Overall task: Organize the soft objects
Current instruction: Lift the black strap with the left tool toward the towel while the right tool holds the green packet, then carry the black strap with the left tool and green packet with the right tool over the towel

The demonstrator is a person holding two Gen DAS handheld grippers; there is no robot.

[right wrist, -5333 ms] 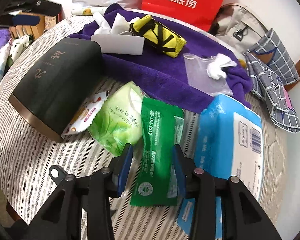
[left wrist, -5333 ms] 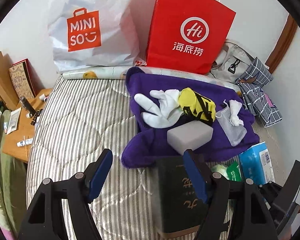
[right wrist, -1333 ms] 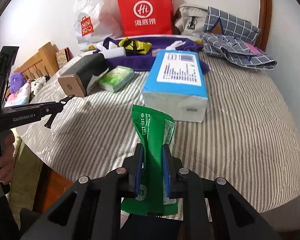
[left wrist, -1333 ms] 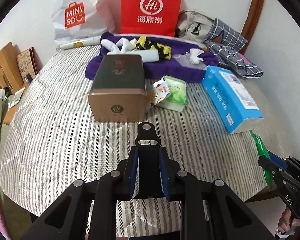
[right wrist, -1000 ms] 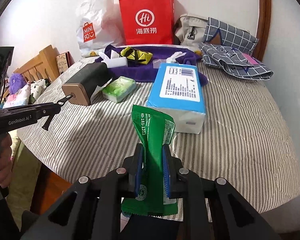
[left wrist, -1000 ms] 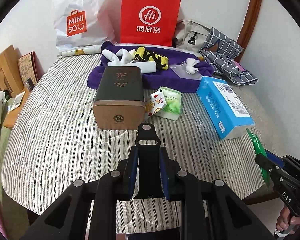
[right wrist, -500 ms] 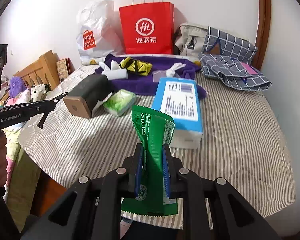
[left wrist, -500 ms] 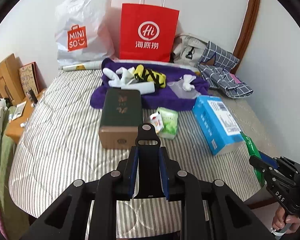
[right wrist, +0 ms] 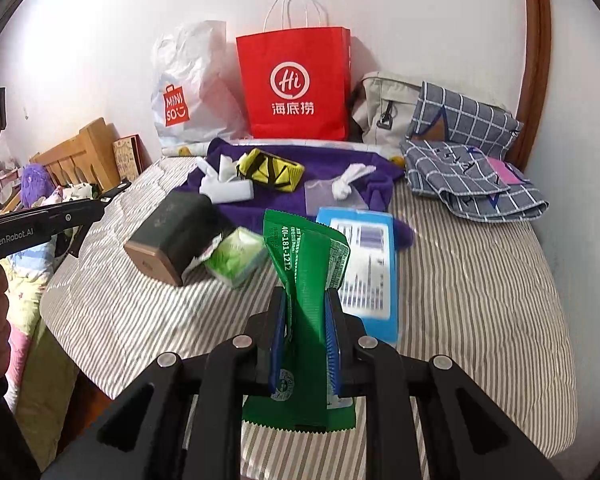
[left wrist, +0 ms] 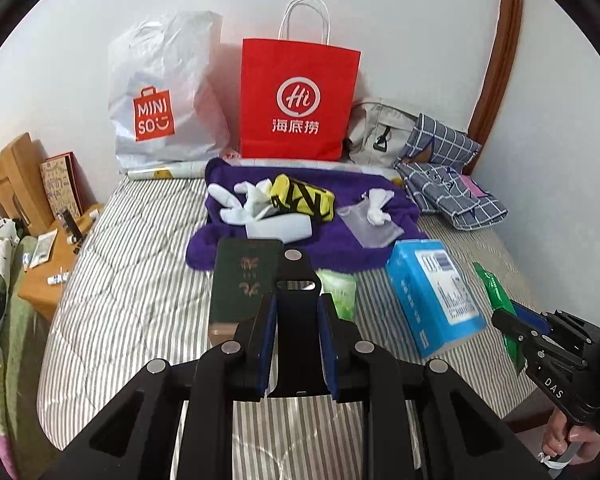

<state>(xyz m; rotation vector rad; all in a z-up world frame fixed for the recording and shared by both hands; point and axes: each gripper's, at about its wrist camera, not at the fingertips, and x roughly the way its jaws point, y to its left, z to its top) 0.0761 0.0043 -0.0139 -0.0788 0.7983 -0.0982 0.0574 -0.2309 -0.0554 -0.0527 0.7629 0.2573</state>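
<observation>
Red bag reads "Hi"; white bag "MINISO".

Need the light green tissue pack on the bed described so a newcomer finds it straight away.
Start at the red paper bag standing against the wall, then come forward over the purple towel onto the striped bedcover. The light green tissue pack lies between the dark box and the blue tissue pack: small, soft and pale green, unlike its larger neighbours.

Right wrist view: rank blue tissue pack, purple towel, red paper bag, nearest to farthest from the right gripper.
From the right gripper, shut on the green packet:
1. Blue tissue pack, just ahead, slightly right, on the striped bed.
2. Purple towel, mid-bed, behind the pack.
3. Red paper bag, upright against the far wall.
</observation>
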